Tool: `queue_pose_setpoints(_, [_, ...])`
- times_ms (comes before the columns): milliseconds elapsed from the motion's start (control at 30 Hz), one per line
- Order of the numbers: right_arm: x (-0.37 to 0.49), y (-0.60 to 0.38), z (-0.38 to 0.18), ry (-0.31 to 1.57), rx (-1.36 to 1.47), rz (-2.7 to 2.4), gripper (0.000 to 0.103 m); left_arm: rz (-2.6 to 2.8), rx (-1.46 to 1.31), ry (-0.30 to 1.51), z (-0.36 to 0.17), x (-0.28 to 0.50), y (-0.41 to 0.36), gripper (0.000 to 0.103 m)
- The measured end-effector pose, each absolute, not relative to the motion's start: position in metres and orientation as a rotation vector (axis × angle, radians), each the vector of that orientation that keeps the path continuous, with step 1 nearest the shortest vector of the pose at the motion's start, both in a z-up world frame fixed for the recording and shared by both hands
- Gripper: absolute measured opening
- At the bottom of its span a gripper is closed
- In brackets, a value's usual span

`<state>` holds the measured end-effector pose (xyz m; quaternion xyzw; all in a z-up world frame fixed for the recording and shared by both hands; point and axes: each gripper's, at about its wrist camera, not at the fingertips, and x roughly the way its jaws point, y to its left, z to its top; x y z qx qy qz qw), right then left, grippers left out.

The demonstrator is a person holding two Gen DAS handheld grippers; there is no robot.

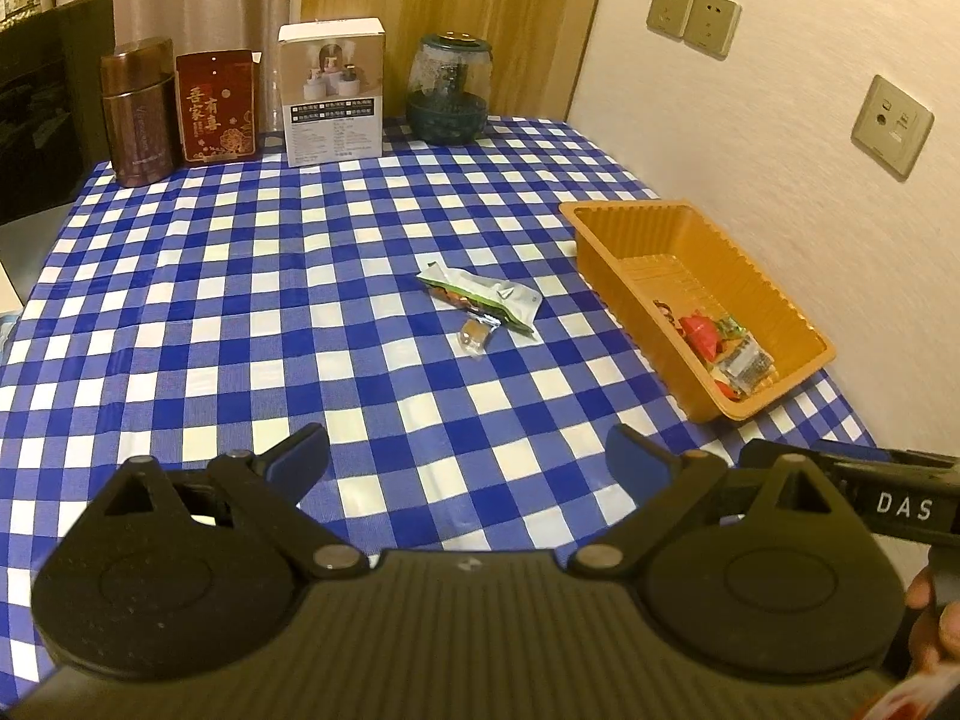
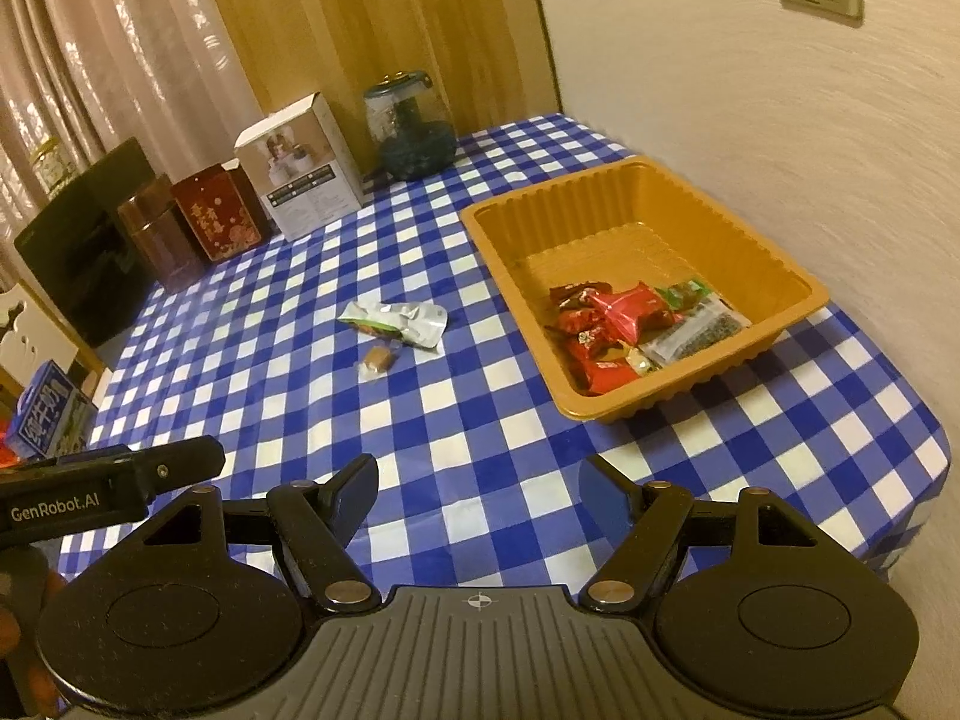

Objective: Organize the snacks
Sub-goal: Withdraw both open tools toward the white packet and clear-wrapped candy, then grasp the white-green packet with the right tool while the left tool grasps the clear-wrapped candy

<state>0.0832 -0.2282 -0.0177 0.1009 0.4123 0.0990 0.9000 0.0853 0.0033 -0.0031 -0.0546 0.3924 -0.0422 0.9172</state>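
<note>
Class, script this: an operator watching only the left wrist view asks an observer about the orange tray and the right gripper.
Operator: The tray wall partly hides its contents from me. What's inside?
Observer: In the orange tray, several red packets lie heaped in one corner, with a clear packet of dark bits beside them.
Operator: And the right gripper's jaws?
Observer: The right gripper is open, with nothing between its fingers.
</note>
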Motion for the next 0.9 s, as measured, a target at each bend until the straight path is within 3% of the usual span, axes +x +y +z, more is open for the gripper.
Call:
queue_pose_setpoints(267, [0.108, -0.218, -0.025, 0.84, 0.14, 0.247, 0.074, -0.123, -0.06, 0.806, -0.014, 0.113, 0.014, 0.096])
queue_pose_setpoints(833, [0.205, -0.194, -0.052, 0.794, -0.072, 0.367, 0.073, -0.269, 0.036, 0.816, -0.07, 0.211, 0.015, 0.067])
queue_pose_setpoints(900, [0.213, -0.192, -0.055, 0.792, -0.081, 0.375, 0.066, -0.292, 0.065, 0.817, -0.079, 0.222, 0.01, 0.06])
